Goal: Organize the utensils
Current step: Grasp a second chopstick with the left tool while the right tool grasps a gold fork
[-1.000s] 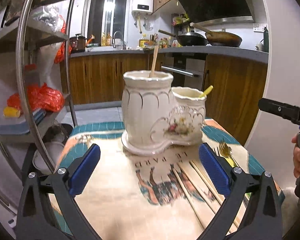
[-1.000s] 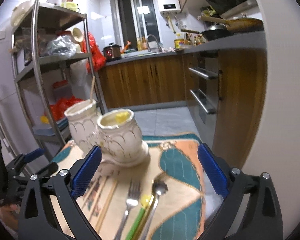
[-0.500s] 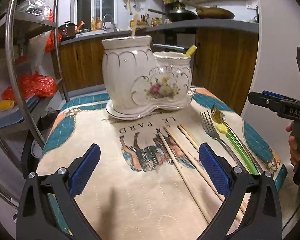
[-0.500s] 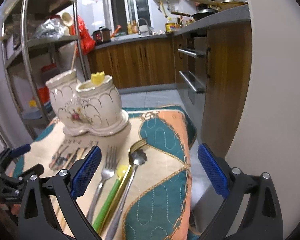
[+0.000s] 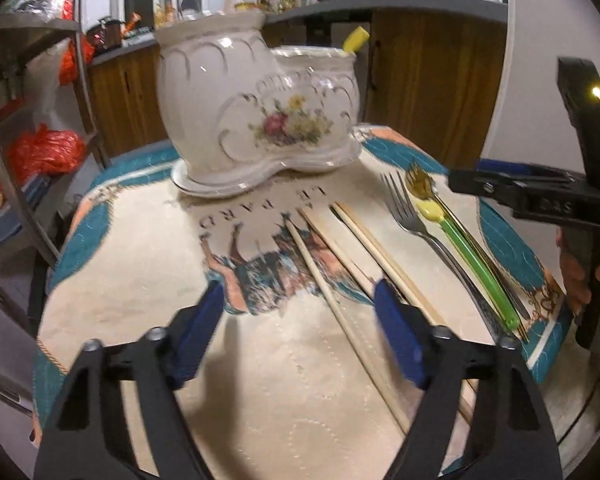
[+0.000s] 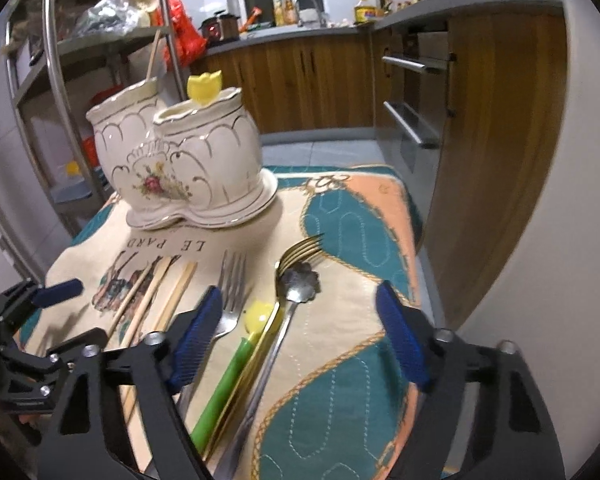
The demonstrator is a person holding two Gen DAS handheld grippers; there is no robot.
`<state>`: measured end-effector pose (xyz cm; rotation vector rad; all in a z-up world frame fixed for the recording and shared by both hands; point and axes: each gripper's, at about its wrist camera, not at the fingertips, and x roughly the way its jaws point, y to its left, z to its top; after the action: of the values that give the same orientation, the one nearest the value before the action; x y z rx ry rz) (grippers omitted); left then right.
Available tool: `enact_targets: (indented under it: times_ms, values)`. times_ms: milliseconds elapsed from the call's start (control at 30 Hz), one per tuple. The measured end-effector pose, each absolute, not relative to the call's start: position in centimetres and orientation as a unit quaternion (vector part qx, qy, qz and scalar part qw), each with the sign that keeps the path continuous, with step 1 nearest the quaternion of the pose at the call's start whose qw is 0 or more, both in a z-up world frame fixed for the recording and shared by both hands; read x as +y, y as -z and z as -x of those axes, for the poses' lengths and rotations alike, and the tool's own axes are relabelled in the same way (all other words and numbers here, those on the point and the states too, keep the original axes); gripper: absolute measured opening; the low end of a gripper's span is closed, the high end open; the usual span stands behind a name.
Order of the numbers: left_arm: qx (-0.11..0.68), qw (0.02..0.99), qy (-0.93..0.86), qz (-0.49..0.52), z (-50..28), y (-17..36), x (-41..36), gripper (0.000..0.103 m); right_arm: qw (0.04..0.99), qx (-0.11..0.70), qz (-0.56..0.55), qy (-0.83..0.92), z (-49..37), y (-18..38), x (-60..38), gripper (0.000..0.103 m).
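Left wrist view: my left gripper [image 5: 298, 338] hangs wide open over the desk [image 5: 148, 240], holding nothing, its blue pads either side of the lower ends of the chopsticks [image 5: 340, 268], which fan out from 12 toward 5 o'clock. The ceramic holder [image 5: 256, 104] stands at 12 o'clock, with a yellow-tipped utensil [image 5: 356, 38] already in its smaller cup. The silver fork [image 5: 412, 220] and the green-handled utensil [image 5: 472, 256] lie at 2 o'clock.

Right wrist view: my right gripper [image 6: 300, 340] is also spread wide and empty, low above the cutlery. The silver fork [image 6: 230, 296], the green-handled utensil [image 6: 232, 372], a gold fork [image 6: 300, 250] and a flower-bowl spoon [image 6: 300, 280] lie packed together, touching or overlapping, from 12 toward 7 o'clock. The ceramic holder [image 6: 180, 160] sits at 11 o'clock.

I judge the main risk is closing on more than one handle, since they lie so tightly; a pinch there could drag a neighbour or flip it off the desk's near edge. The thin chopsticks may roll out of a flat grip, and a careless reach could knock the holder.
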<state>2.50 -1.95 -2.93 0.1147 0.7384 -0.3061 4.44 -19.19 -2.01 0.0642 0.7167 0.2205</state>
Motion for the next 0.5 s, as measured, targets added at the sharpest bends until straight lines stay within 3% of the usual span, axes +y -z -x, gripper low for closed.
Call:
enact_targets:
  times_ms: [100,167,267,500]
  values:
    - [0.366,0.914,0.162,-0.062,-2.3,3.2,-2.5,0.055,0.926,0.360,-0.016,-0.113,-5.3,2.1,-18.4,0.045]
    - [0.373,0.909,0.170,-0.067,-2.3,3.4,-2.8,0.040,0.922,0.369,-0.014,-0.119,-5.8,2.2,-18.1,0.032]
    - [0.375,0.908,0.171,-0.081,-2.1,3.7,-3.2,0.029,0.916,0.380,-0.017,-0.127,-6.7,2.4,-17.7,0.026]
    - [0.383,0.905,0.170,-0.076,-3.0,3.7,-2.8,0.011,0.909,0.391,-0.022,-0.141,-8.4,2.3,-17.3,0.021]
